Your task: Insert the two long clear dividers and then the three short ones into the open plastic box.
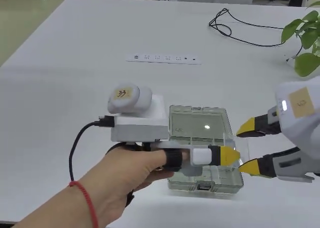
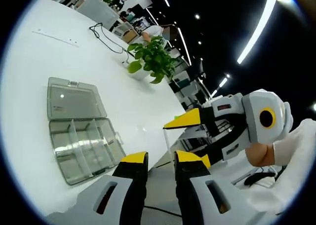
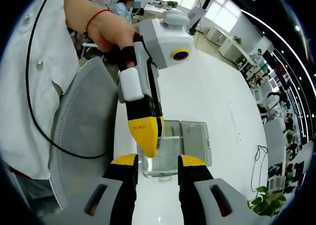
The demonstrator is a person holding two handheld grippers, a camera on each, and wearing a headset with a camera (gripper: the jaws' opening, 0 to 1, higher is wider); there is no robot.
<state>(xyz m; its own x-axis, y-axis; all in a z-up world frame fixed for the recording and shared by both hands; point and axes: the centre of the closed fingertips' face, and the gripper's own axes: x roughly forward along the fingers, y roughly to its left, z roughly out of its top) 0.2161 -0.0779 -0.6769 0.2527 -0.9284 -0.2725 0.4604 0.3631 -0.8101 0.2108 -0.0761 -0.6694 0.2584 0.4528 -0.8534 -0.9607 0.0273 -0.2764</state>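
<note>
The clear plastic box (image 1: pixel 200 187) lies open near the table's front edge, its lid (image 1: pixel 197 123) folded back flat. In the left gripper view the box (image 2: pixel 84 146) holds clear dividers that split it into several compartments. My left gripper (image 1: pixel 229 155), held in a hand, hovers over the box's right part; its jaws (image 2: pixel 160 161) stand a narrow gap apart with nothing seen between them. My right gripper (image 1: pixel 247 147) stands wide open just right of the box, empty. In the right gripper view the left gripper (image 3: pixel 148 136) points down at the box (image 3: pixel 173 151) beyond my right gripper (image 3: pixel 158 161).
A white power strip (image 1: pixel 163 58) lies at the table's middle. A black cable (image 1: pixel 235 30) loops at the back right, beside a green plant (image 1: pixel 305 38). A grey mesh chair (image 3: pixel 84 116) and the person's white sleeve stand at the table's near side.
</note>
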